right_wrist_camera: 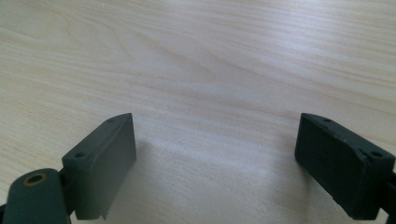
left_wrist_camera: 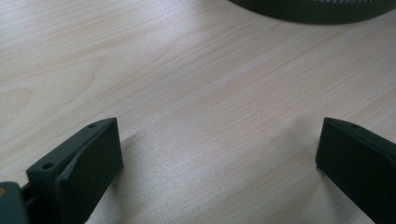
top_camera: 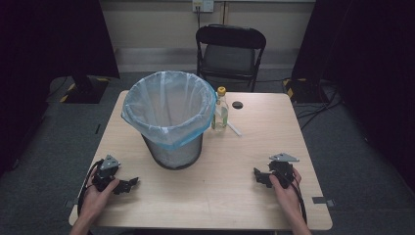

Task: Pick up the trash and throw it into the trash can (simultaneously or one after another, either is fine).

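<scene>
Your two hands sit at the bottom of the high view, each resting a claw on the desk [top_camera: 230,196]. Left claw [top_camera: 131,183], lower left, has its jaws spread wide with bare wood between them; right claw [top_camera: 258,175], lower right, is spread just as wide and holds nothing. Between them, toward the frame's centre, stands the bin [top_camera: 169,117], nearer your left claw but apart from both. Just right of the bin stands a bottle [top_camera: 220,110].
</scene>
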Tool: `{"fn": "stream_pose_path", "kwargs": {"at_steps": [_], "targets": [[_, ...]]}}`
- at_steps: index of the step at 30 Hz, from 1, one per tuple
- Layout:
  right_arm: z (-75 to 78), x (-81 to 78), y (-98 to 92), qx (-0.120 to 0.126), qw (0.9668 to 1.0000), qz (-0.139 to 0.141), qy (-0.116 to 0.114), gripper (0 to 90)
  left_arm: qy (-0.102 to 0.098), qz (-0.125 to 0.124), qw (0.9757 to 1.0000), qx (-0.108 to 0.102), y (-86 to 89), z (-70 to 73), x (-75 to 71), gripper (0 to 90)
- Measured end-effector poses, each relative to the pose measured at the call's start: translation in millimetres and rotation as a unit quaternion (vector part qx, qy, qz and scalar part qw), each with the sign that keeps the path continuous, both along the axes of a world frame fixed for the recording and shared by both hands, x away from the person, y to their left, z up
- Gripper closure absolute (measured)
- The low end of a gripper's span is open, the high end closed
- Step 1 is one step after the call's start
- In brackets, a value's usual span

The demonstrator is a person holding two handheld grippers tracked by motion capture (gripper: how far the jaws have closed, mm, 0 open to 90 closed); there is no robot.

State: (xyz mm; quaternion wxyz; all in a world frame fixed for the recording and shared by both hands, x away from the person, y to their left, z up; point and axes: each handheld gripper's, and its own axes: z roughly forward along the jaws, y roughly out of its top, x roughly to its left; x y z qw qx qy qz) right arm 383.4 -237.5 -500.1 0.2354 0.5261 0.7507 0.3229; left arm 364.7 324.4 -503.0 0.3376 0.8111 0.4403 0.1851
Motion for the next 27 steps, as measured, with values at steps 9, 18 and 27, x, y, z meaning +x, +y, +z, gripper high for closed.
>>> {"fn": "stream_pose_path", "kwargs": {"at_steps": [9,18,27], "targets": [[0.1,-0.1,-0.3,0.000,1.0000,0.002,0.000,11.7,0.000,-0.001,1.0000,0.001,0.1,0.1,0.1,0.0],[8.5,2.8,-1.9,0.006,0.9999,0.010,0.011,17.7,0.000,0.000,1.0000,0.000,0.0,0.0,0.0,0.0],[24.0,6.3,2.9,0.015,0.9989,0.045,-0.006,18.0,0.000,-0.001,1.0000,0.001,0.1,0.1,0.1,0.0]]}}
